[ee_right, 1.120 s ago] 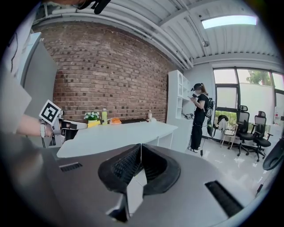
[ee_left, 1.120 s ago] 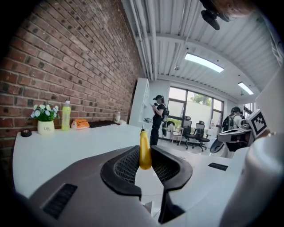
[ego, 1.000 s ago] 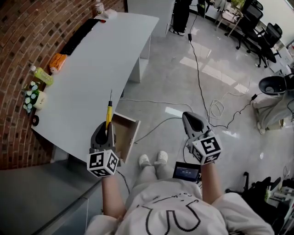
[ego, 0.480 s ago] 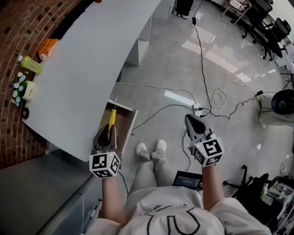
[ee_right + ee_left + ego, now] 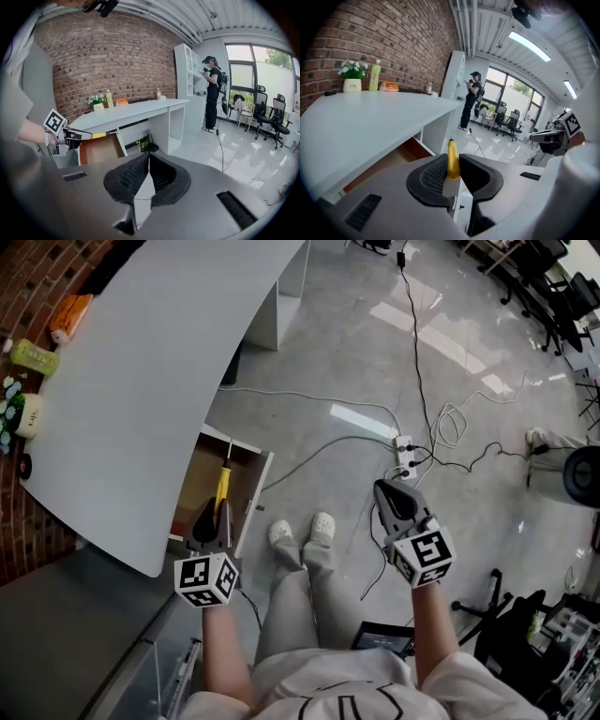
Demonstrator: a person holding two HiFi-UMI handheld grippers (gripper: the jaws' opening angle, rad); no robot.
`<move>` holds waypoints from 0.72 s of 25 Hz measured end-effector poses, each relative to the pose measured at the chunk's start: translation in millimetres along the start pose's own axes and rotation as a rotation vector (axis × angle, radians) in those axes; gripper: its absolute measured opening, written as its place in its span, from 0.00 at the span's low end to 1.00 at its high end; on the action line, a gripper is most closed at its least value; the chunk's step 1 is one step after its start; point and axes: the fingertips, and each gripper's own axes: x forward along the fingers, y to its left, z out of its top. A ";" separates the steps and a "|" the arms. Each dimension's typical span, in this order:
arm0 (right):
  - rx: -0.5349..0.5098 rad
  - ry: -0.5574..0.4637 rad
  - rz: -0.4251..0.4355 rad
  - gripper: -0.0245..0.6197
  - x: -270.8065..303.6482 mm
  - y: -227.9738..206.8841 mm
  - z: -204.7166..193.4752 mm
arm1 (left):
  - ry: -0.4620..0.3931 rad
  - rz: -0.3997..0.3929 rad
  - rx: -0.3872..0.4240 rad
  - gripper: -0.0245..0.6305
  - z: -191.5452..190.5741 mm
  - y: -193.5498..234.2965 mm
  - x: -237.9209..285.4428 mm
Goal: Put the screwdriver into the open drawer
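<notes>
1. Well, from above, the left gripper [image 5: 214, 517] holds the yellow screwdriver [image 5: 223, 486] over the open drawer [image 5: 195, 491] under the desk [image 5: 141, 381].
2. In the left gripper view, both jaws pinch its yellow handle.
3. In its own view, the right gripper [image 5: 148, 161] has its jaws together, nothing between.

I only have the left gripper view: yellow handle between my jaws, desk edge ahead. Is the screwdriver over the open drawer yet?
Observer: Yes. In the head view the screwdriver sits above the open drawer, near its right wall, tip toward the white desk.
Operator: What is the right hand-held gripper doing?
Observer: The right hand-held gripper is shut with nothing between its jaws, out over the floor.
Operator: Anything on the floor by it?
Observer: A power strip with cables lies just ahead of it.
</notes>
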 end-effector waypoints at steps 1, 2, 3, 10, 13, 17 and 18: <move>0.002 0.004 0.001 0.07 3.8 -1.4 -5.8 | 0.009 0.004 -0.001 0.16 -7.2 3.6 3.0; 0.004 0.008 0.001 0.07 7.4 -3.5 -11.7 | 0.017 0.009 -0.001 0.16 -14.1 6.8 6.6; 0.006 0.009 0.000 0.07 11.2 -6.0 -17.4 | 0.023 0.012 -0.001 0.16 -20.6 9.8 10.7; -0.004 0.043 0.023 0.07 35.2 -6.8 -59.0 | 0.085 0.035 -0.009 0.16 -65.1 29.3 33.8; -0.010 0.063 0.045 0.07 45.2 -0.9 -73.9 | 0.109 0.045 -0.020 0.16 -81.8 38.4 40.1; -0.014 0.087 0.066 0.07 55.9 2.3 -93.4 | 0.150 0.057 -0.014 0.16 -102.7 45.7 51.4; -0.019 0.093 0.071 0.07 58.0 2.2 -97.2 | 0.165 0.062 -0.010 0.16 -107.7 47.3 54.6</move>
